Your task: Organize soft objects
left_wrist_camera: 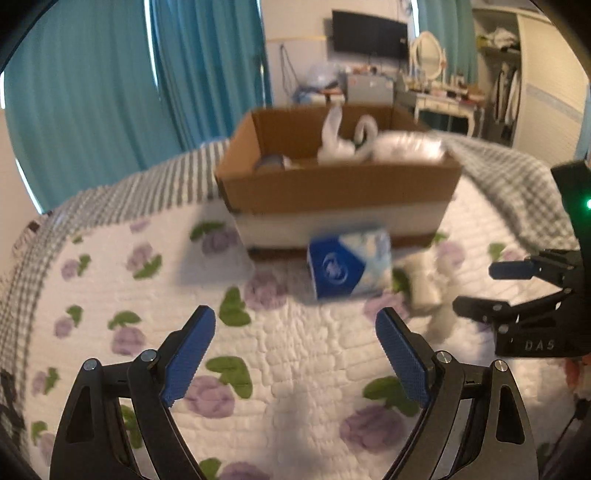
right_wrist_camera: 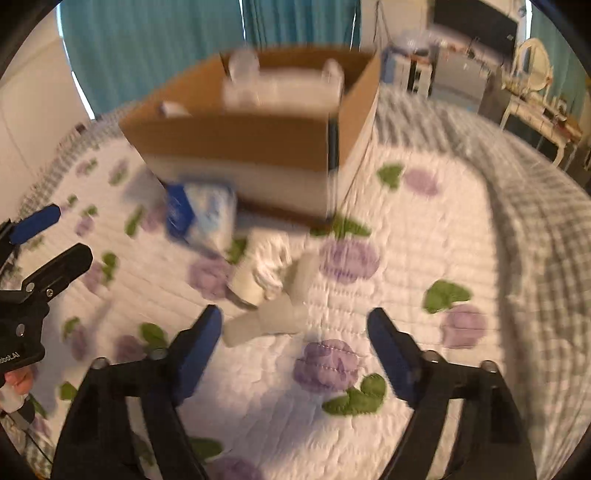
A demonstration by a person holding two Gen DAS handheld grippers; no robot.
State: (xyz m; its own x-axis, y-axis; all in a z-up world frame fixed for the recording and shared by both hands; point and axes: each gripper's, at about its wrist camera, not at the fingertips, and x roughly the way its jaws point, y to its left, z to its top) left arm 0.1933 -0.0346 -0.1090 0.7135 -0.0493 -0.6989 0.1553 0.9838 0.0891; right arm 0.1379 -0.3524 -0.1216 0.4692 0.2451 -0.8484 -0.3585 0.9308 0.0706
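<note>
A blue and white tissue pack [left_wrist_camera: 349,266] [right_wrist_camera: 201,214] lies on the flowered quilt [left_wrist_camera: 295,350], against the front of an open cardboard box [left_wrist_camera: 332,192] [right_wrist_camera: 240,140]. To its right lies a crumpled white cloth bundle [left_wrist_camera: 424,284] [right_wrist_camera: 266,266], with a pale folded piece [right_wrist_camera: 269,321] beside it. The box holds white soft items [left_wrist_camera: 343,144]. My left gripper [left_wrist_camera: 295,317] [right_wrist_camera: 74,232] hangs open above the quilt, short of the tissue pack, with nothing between its fingers. My right gripper [right_wrist_camera: 293,317] [left_wrist_camera: 474,288] is open just short of the pale piece, gripping nothing. Both views are blurred.
A grey checked blanket [left_wrist_camera: 517,177] [right_wrist_camera: 535,192] borders the quilt along the far and right sides. Teal curtains [left_wrist_camera: 110,92] hang behind the bed. A white dressing table [left_wrist_camera: 443,99] with a mirror and a wall screen [left_wrist_camera: 369,35] stand far back.
</note>
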